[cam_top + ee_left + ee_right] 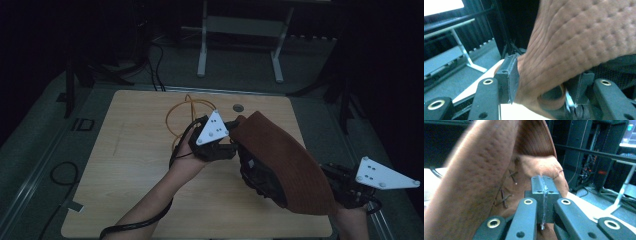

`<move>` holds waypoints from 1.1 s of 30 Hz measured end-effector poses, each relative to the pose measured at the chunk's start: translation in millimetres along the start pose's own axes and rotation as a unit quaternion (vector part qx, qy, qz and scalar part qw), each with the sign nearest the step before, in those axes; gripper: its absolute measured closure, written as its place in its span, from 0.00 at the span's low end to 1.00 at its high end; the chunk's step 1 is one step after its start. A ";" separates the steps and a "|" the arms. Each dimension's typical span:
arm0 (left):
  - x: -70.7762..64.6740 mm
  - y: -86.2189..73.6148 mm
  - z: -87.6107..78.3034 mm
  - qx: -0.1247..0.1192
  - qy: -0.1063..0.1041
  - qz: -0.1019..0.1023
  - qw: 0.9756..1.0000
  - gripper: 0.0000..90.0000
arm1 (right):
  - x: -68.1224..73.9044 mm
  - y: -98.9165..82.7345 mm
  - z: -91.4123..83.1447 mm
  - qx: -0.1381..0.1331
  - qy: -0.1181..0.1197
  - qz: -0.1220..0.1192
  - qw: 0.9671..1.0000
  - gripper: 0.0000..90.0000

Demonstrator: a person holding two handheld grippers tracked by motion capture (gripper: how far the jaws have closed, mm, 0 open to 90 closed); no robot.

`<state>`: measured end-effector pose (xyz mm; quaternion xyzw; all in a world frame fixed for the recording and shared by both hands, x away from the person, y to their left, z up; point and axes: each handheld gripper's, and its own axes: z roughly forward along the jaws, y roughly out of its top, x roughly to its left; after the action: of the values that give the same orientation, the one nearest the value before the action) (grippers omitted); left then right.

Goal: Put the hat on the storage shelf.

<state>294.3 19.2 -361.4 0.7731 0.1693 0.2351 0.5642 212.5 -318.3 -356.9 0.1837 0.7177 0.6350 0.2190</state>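
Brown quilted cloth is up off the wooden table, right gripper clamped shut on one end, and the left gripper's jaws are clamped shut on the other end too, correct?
Not quite. The left gripper has its jaws apart around the brown cloth, as the left gripper view shows. The right gripper is shut on its end, above the wooden table.

wooden table (135, 165), orange cable (176, 112), white frame (202, 55)

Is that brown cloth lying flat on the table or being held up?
Held up. The brown cloth hangs between both grippers above the table; the right gripper is pinched shut on one edge, and the left gripper has cloth between its jaws.
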 end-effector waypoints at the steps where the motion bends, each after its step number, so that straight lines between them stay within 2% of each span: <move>1: 1.3 0.0 -1.3 0.004 0.006 -0.005 1.000 0.50 | -0.4 1.3 -1.0 -0.003 -0.003 -0.001 1.000 1.00; 2: 1.3 0.0 -1.3 0.004 0.006 -0.005 1.000 0.49 | -0.4 1.3 -1.0 -0.003 -0.003 -0.001 1.000 1.00; 3: 3.5 -0.6 -3.5 0.006 0.007 -0.016 1.000 0.49 | -0.5 2.7 -2.2 -0.005 -0.007 -0.004 1.000 1.00; 4: 3.5 -0.8 -4.5 0.005 0.011 -0.014 1.000 0.41 | -2.4 5.5 -4.7 -0.010 -0.019 0.000 1.000 1.00; 7: 1.4 -2.3 -9.4 0.008 0.021 -0.010 1.000 0.38 | -5.9 8.3 -6.6 -0.013 -0.032 0.003 0.999 1.00; 8: -0.1 -3.2 -11.3 0.013 0.031 -0.004 0.999 0.38 | -7.3 9.5 -6.9 -0.014 -0.037 0.002 0.999 1.00; 10: -1.5 -5.6 -14.7 0.013 0.031 -0.005 0.999 0.36 | -10.4 12.3 -6.7 -0.017 -0.048 0.002 0.999 1.00; 14: -3.8 -15.1 -24.5 0.018 0.035 -0.016 0.999 0.32 | -14.5 17.8 -2.7 -0.019 -0.073 -0.011 0.997 1.00; 15: -4.7 -17.4 -26.2 0.017 0.035 -0.019 0.999 0.31 | -15.2 20.6 0.1 -0.017 -0.084 -0.022 0.996 1.00; 16: -5.8 -20.7 -28.4 0.020 0.042 -0.023 0.999 0.29 | -16.1 22.5 1.9 -0.017 -0.086 -0.025 0.996 1.00; 18: -8.7 -28.8 -33.4 0.025 0.046 -0.023 0.998 0.26 | -18.1 28.1 8.1 -0.015 -0.098 -0.036 0.994 1.00; 21: -13.8 -44.1 -41.6 0.037 0.078 -0.011 0.996 0.19 | -23.9 37.0 18.5 -0.015 -0.111 -0.044 0.993 1.00; 22: -14.8 -50.9 -45.7 0.037 0.085 -0.017 0.996 0.19 | -26.4 39.5 22.4 -0.017 -0.113 -0.044 0.992 1.00; 25: -14.1 -65.0 -55.7 0.044 0.084 -0.035 0.995 0.18 | -34.4 48.2 37.7 -0.017 -0.121 -0.051 0.991 1.00; 30: -13.7 -93.6 -73.5 0.044 0.103 -0.058 0.992 0.16 | -44.0 60.3 67.2 -0.009 -0.128 -0.056 0.990 1.00; 33: -11.9 -113.4 -83.5 0.052 0.118 -0.076 0.989 0.12 | -46.5 67.4 86.4 -0.003 -0.139 -0.067 0.988 1.00</move>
<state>238.5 113.8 -450.2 0.7535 0.3045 0.2720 0.5154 297.8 -263.2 -294.8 0.2210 0.6888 0.5897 0.3592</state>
